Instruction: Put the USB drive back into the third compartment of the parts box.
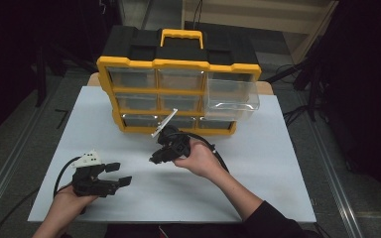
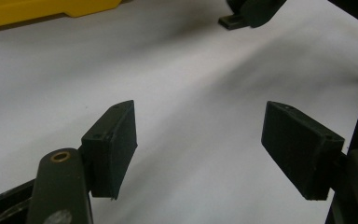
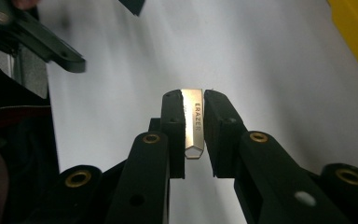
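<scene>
A small flat metal piece (image 3: pixel 193 126) stamped "ERAZER" stands on edge between the jaws of my right gripper (image 3: pixel 193 95), which is shut on it. In the high view the right gripper (image 1: pixel 156 158) hovers over the middle of the white table (image 1: pixel 258 163), pointing down and to the left, just in front of the organizer. My left gripper (image 1: pixel 120 174) rests near the table's front left, jaws wide apart and pointing right. Nothing lies between its jaws (image 2: pixel 200 116), just bare white tabletop.
A yellow and black drawer organizer (image 1: pixel 178 64) stands at the back of the table, with its top right clear drawer (image 1: pixel 230 96) pulled out. Its yellow edge (image 3: pixel 354 32) shows at the right gripper view's right. The right gripper (image 2: pixel 247 14) sits ahead of the left one.
</scene>
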Action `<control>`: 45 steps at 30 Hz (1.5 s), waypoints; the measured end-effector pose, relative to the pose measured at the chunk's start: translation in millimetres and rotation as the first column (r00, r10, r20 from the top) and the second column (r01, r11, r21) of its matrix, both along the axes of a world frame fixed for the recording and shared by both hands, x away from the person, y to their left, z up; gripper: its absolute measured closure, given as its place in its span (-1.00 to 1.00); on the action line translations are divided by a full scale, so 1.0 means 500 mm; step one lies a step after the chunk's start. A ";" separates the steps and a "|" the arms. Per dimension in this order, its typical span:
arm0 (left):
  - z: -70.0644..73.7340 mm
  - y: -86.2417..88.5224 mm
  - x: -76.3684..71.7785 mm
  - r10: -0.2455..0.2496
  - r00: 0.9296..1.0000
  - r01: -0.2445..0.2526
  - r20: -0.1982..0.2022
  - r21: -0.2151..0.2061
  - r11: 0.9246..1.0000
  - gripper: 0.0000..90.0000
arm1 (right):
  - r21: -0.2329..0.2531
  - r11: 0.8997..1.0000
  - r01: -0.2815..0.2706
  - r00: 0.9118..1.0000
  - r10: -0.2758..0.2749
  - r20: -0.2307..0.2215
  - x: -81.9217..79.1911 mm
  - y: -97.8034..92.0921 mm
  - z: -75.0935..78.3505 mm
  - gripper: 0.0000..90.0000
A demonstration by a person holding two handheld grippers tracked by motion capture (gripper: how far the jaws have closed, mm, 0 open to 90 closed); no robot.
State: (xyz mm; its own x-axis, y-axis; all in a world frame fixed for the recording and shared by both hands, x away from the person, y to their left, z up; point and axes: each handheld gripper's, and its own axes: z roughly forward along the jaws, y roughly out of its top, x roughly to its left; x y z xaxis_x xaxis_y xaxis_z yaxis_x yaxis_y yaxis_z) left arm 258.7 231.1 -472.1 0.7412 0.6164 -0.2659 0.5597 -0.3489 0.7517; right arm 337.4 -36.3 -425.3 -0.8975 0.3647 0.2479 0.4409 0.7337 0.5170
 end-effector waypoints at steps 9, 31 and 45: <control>-0.001 -0.003 0.004 0.004 1.000 -0.005 -0.005 -0.001 1.000 -0.38 | -0.011 1.000 0.020 1.000 -0.020 -0.001 -0.008 -0.001 0.043 0.70; -0.001 -0.010 0.002 -0.009 1.000 0.009 -0.002 0.002 1.000 -0.38 | -0.006 0.999 0.043 0.999 -0.043 0.012 -0.006 -0.035 0.175 0.70; -0.002 -0.011 0.002 -0.012 1.000 0.012 -0.004 -0.002 1.000 -0.38 | 0.023 1.000 -0.019 0.999 0.018 0.047 -0.012 -0.046 0.245 0.70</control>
